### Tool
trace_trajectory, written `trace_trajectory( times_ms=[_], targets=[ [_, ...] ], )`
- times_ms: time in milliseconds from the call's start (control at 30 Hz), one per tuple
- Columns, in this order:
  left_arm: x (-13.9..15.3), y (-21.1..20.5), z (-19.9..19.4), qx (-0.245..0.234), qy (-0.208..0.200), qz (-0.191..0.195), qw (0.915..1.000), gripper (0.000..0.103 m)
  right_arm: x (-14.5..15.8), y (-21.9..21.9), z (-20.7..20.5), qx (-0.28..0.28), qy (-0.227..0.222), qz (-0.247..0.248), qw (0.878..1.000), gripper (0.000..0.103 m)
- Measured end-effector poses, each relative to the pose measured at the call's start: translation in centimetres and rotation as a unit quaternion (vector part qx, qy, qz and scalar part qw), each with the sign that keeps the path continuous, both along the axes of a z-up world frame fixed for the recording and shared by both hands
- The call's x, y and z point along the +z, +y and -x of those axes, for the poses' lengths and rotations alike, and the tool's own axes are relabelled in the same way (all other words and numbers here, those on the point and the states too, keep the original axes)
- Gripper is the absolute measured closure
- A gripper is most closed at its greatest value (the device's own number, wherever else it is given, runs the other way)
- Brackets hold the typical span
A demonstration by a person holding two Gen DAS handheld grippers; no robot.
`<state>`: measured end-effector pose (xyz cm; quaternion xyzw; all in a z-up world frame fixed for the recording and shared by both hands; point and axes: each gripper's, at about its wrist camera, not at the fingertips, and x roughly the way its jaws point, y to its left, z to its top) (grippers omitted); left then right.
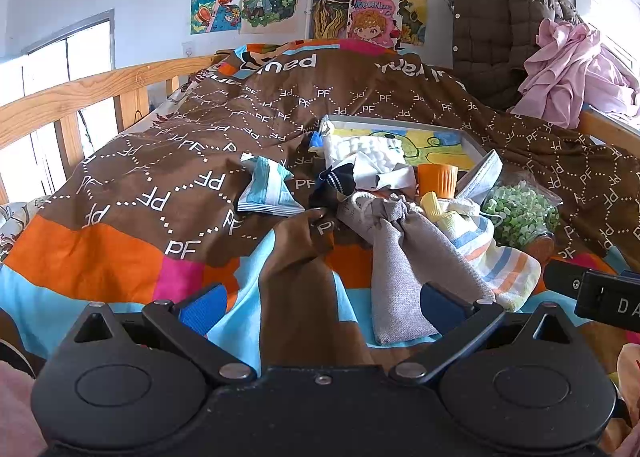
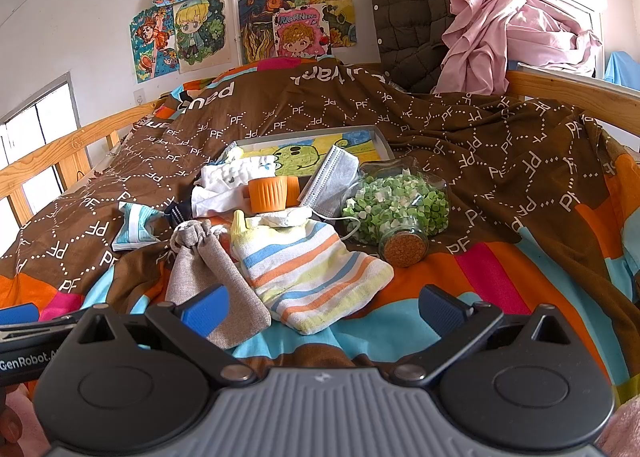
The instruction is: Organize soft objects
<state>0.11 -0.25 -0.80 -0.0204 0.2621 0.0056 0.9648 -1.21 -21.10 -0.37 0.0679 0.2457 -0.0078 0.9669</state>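
Left wrist view: left gripper (image 1: 320, 307) low centre of frame, jaws wide open, nothing held, hovering above the brown, orange and blue patterned quilt (image 1: 160, 161) on the bed. Grey linen drawstring pouch (image 1: 400, 273) lies just ahead, its lower end reaching between the blue pads right of centre. Touching its right side is the striped white, blue, orange and yellow cloth bag (image 1: 496, 257). Above them, mid-frame, a jumble: dark sock (image 1: 340, 181), white crumpled cloth (image 1: 384, 169), orange ribbed plastic cup (image 1: 438, 179), pale blue face mask (image 1: 482, 175), glass jar of green paper stars (image 1: 520, 213), teal and white packet (image 1: 268, 189) off to the left. Right wrist view: right gripper (image 2: 322, 307) low centre, jaws also spread wide and empty; the striped bag sits just ahead of them, centre frame, the pouch overlaps the left pad (image 2: 206, 307). Jar lies on its side, cork lid (image 2: 404, 249) facing camera, right of centre. Judgement: first pick not made yet; the nearest soft items are the likely targets. To do it well, come down on one item only, pinch a thick fold near the middle rather than a loose edge, lift clear before moving, avoid snagging quilt, cup or jar.
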Motion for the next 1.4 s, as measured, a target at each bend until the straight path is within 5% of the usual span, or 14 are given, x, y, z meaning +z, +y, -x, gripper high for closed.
trace_trajectory(
  times_ms=[1400],
  targets=[
    [0.13, -0.03, -0.03, 0.000, 0.001, -0.001, 1.0000, 0.001, 0.10, -0.36, -0.14, 0.000, 0.002, -0.001, 1.000, 0.000]
  ],
)
